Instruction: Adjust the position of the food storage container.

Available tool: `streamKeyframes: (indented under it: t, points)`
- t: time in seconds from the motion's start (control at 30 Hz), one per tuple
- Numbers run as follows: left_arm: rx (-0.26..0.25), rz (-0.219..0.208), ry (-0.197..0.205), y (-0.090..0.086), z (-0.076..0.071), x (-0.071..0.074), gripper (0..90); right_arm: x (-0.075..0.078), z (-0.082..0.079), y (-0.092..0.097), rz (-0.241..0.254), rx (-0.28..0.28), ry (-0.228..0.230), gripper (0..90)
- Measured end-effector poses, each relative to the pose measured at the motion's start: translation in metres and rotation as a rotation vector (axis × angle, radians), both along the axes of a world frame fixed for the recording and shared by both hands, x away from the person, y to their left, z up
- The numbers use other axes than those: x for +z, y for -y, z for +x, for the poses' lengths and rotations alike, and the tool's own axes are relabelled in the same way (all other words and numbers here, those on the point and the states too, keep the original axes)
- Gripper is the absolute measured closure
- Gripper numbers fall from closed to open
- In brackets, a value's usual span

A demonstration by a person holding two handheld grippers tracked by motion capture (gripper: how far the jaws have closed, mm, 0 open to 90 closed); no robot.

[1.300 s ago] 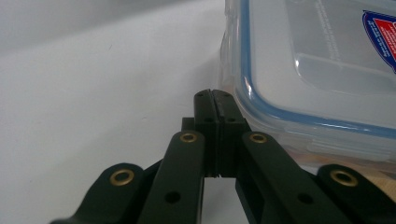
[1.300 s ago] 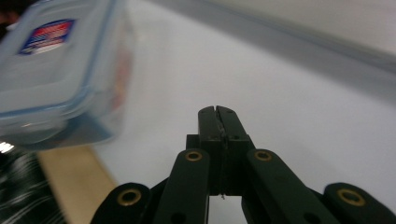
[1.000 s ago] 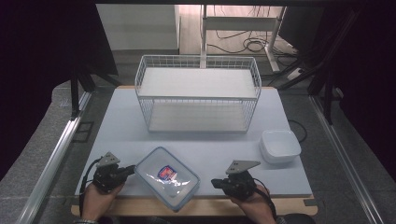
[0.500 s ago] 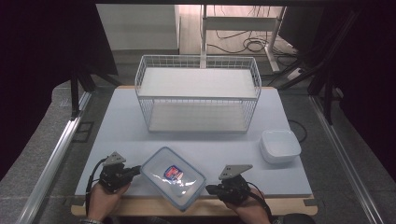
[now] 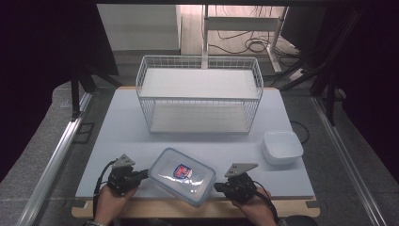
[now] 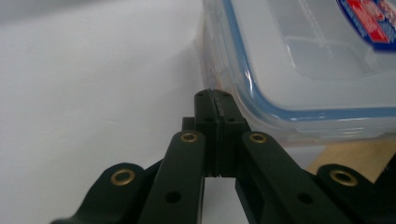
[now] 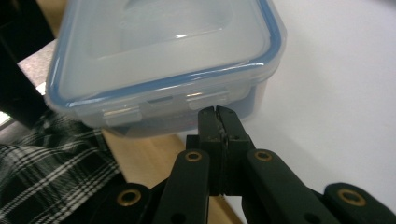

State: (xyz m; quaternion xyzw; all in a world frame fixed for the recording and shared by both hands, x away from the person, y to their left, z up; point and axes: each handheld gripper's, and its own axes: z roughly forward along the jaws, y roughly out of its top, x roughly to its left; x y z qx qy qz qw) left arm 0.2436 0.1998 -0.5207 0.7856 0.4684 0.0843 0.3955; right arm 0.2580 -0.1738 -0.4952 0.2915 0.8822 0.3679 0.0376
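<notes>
One white wire basket (image 5: 199, 96) stands at the table's (image 5: 117, 127) far middle, with nothing visible inside. Nearer, a clear blue-rimmed lidded box (image 5: 182, 175) sits at the front edge between both grippers. Left gripper (image 6: 214, 100) and right gripper (image 7: 217, 116) have jaws pressed together, holding nothing, tips against the box's sides. Right, a small white bowl (image 5: 282, 147).
</notes>
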Motion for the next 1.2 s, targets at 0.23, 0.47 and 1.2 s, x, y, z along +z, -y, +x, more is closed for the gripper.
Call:
streamKeyframes:
  t: [0.23,0.47,1.2]
  points:
    - [-0.043,0.007,-0.002,0.020,0.002,0.001,90.0,0.002,0.012,0.015,-0.018,-0.078,0.031,89.2]
    - [-0.090,-0.010,-0.002,0.039,0.004,0.003,90.0,0.002,0.028,0.030,-0.025,-0.162,0.053,89.3]
    - [-0.069,0.025,0.060,0.034,0.005,0.002,68.5,0.003,0.040,0.050,-0.033,-0.201,0.123,79.1]
